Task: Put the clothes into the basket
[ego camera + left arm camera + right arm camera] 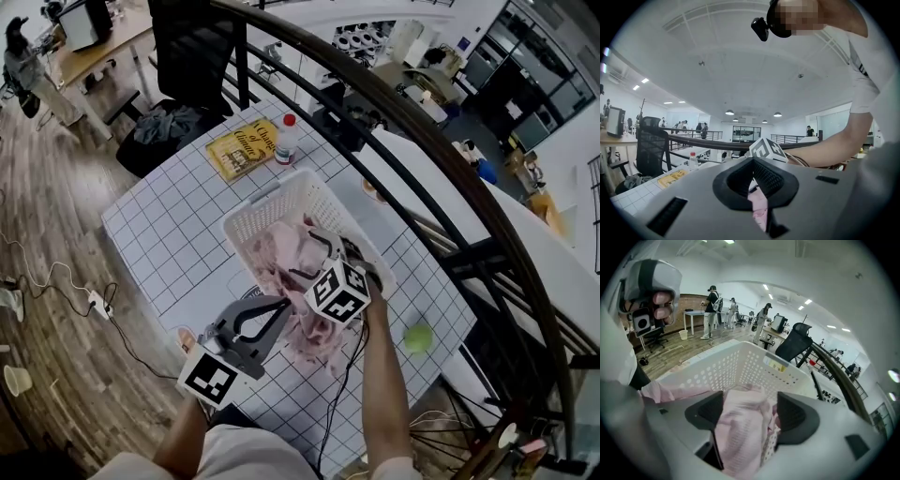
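Note:
A white perforated basket (272,199) stands in the middle of the gridded table, with pink clothes (281,253) piled in it. My right gripper (314,258) reaches down into the basket. Its jaws stand wide, and a bunched pink garment (740,423) lies loosely between them, in front of the basket wall (750,366). My left gripper (279,314) is at the basket's near edge, where pink cloth hangs over the rim. In the left gripper view its jaws are drawn close and pinch a strip of the pink garment (759,208).
A yellow book (242,147) and a red-capped bottle (287,138) lie behind the basket. A green ball (418,337) sits near the table's right edge. A black railing (441,159) curves along the far side, and a black chair (192,47) stands beyond the table.

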`<state>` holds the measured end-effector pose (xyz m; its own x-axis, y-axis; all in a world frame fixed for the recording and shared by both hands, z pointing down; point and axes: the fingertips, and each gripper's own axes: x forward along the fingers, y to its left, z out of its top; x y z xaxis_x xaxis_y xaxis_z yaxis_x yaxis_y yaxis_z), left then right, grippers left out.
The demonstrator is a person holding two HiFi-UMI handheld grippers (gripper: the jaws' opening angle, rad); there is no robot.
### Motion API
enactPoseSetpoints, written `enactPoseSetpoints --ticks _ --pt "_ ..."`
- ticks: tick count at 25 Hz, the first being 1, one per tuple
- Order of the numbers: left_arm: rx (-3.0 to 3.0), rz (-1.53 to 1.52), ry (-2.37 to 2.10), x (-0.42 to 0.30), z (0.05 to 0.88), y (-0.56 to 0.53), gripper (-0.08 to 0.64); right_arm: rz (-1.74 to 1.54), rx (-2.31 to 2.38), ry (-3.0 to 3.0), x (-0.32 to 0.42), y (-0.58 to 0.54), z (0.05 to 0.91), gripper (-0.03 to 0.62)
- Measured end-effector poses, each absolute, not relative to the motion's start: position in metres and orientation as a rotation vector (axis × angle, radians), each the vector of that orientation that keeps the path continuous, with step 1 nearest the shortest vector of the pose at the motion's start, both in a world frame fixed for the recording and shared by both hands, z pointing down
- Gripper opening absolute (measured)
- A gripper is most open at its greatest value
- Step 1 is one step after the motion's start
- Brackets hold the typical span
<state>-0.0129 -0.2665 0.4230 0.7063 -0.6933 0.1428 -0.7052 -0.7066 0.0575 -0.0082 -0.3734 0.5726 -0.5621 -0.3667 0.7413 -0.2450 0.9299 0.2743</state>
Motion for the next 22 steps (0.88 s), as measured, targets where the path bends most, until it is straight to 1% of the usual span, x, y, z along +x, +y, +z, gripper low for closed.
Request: enactPoseSetpoints --ticks 1,2,6,7,8,11,18,22 --pt "2.804 0.163 -1.151 -0.013 0.421 -0.265 0.003 -0.192 0.478 -2.205 -0.006 -0.375 0.562 0.317" --pt "2.807 0.159 -1.15 -0.012 0.419 -0.264 0.003 -0.199 0.533 -2.224 -0.002 -0.377 0.551 0.239" --pt "2.833 0.141 -1.138 -0.009 0.407 -0.256 0.003 -0.165 0.735 -2.351 0.014 -0.369 0.504 0.107" --pt "2.837 0.135 -1.136 -0.009 0.404 -0.253 0.003 -0.156 0.777 -2.399 0.017 -0.363 0.492 0.064" --pt "2.84 0.128 -1.136 -0.008 0.401 -0.251 0.003 -0.151 0.816 -2.448 0.021 -0.356 0.481 0.045" --pt "2.834 0.103 -1.139 -0.01 0.393 -0.242 0.003 -0.136 0.933 -2.558 0.033 -0.333 0.455 0.018" --pt "2.852 0.047 -1.143 -0.007 0.363 -0.204 0.003 -0.047 1.177 -2.796 0.063 -0.25 0.38 0.017" --pt "2.869 0.027 -1.147 -0.008 0.356 -0.187 0.002 -0.053 1.292 -2.851 0.077 -0.211 0.35 0.017"
